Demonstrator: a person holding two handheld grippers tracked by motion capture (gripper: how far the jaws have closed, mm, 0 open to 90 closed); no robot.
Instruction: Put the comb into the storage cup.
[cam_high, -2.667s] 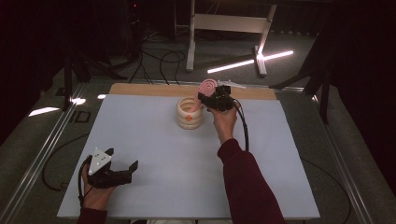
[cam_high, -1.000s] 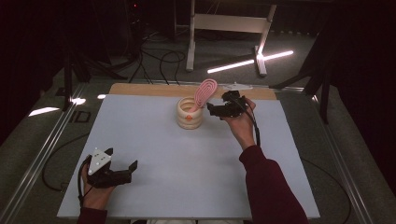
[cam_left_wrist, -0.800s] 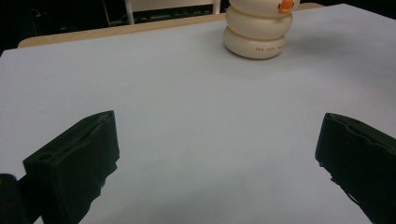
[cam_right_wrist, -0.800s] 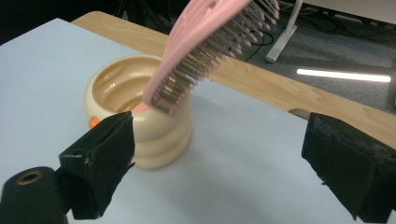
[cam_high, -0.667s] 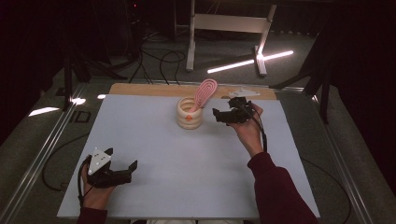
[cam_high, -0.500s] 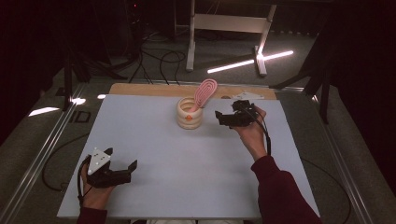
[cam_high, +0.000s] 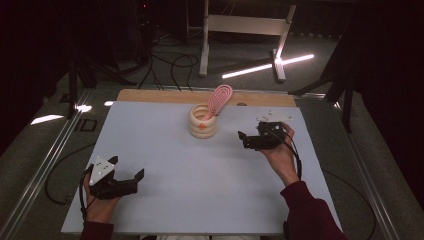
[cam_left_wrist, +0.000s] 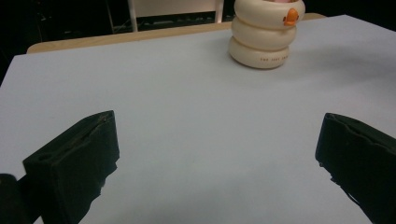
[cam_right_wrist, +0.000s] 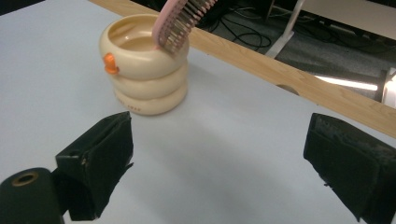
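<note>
Two grippers, both empty. Your right gripper (cam_high: 246, 140) sat just right of the cup (cam_high: 203, 121), fingers spread wide w/ nothing between them, clear of the cup. The brush (cam_high: 218, 99) stood in the cup, head up and leaning over the rim toward the far right; its handle end was hidden inside. The cup was at the far middle of the surface (cam_high: 165, 150), near the wooden edge. Your left gripper (cam_high: 134, 179) rested at the near-left corner, well apart from everything, fingers open too. Judging by that, the placing looked done: brush in, cup upright. Prob. only backing the right hand off was left.
</note>
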